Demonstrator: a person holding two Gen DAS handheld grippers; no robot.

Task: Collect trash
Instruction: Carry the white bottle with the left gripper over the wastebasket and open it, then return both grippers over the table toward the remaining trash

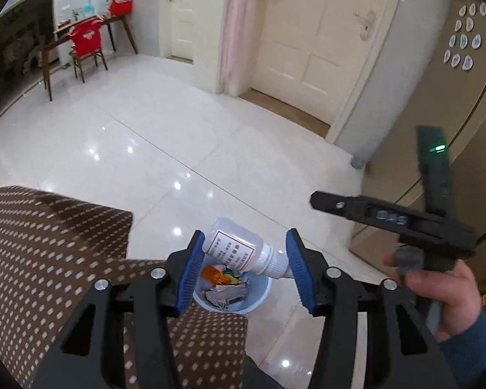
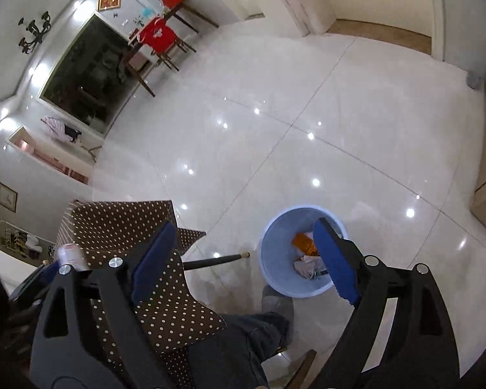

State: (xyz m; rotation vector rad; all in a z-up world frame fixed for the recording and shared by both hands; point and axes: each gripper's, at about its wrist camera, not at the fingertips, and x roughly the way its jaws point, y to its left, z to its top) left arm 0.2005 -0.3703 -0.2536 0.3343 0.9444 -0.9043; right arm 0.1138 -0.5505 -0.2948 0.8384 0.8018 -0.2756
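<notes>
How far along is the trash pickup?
Done: the blue bin already holds an orange wrapper and crumpled paper. In hand: the left gripper holds a white bottle over the bin, not yet dropped. The right gripper is open and empty. No other trash shows.

Illegible print on white bottle [image 1: 239,249] label

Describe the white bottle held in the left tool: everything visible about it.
The white bottle looks like translucent plastic, small, with a ribbed collar and a narrow neck. A red-bordered label with print too small to read wraps its body. It lies tilted, base up-left, neck down-right, clamped between the left tool's blue pads: one on the body, the other near the neck. It hangs above the pale blue bin, beside the dotted brown cushion.
</notes>
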